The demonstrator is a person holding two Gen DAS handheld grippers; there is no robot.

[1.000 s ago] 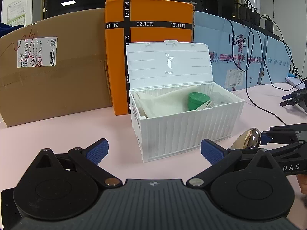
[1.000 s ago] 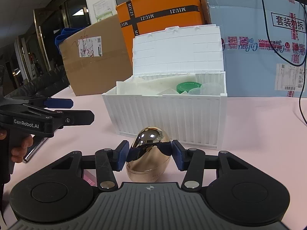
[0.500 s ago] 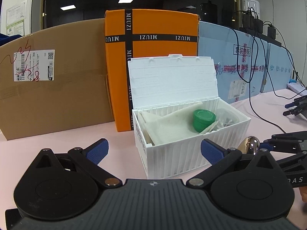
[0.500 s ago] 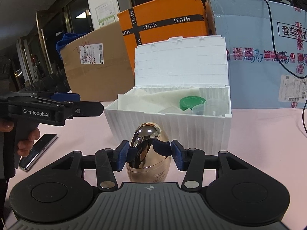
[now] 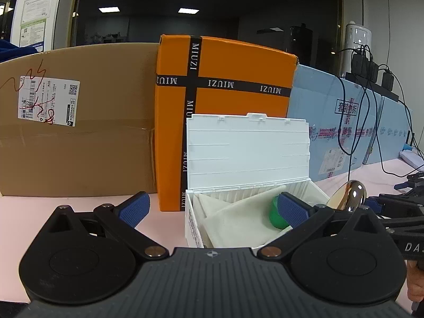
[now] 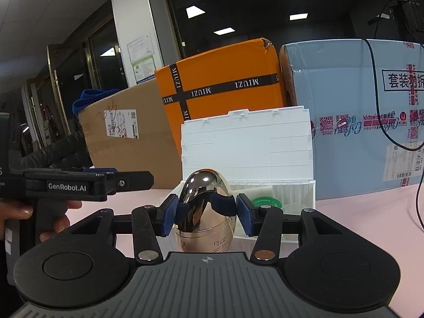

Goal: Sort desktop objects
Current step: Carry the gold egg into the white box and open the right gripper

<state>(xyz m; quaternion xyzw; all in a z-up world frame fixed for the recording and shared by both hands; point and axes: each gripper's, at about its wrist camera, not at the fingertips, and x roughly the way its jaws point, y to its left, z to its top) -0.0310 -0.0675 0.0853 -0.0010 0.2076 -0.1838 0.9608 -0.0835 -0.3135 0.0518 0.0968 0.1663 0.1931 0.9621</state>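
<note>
Pale pink bench [image 5: 79,212] carries a brown carton [image 5: 79,137], an orange box [image 5: 225,106] and a blue carton [image 6: 357,122] along its far side, with a white storage box [image 6: 246,143] in front of them, lid raised. Inside lie white cloth [image 5: 238,217] and a green cap [image 6: 265,202]. The egg-shaped jar [image 6: 205,206] has a mirrored chrome top and a pale gold lower half with small lettering; it is upright, raised over the near edge of the white box. The right tongs [image 6: 205,210] clamp it at its middle between blue pads. The left tongs [image 5: 212,209] are spread wide and empty, level, at the box's left; a hand [image 6: 34,220] grips their handle.
</note>
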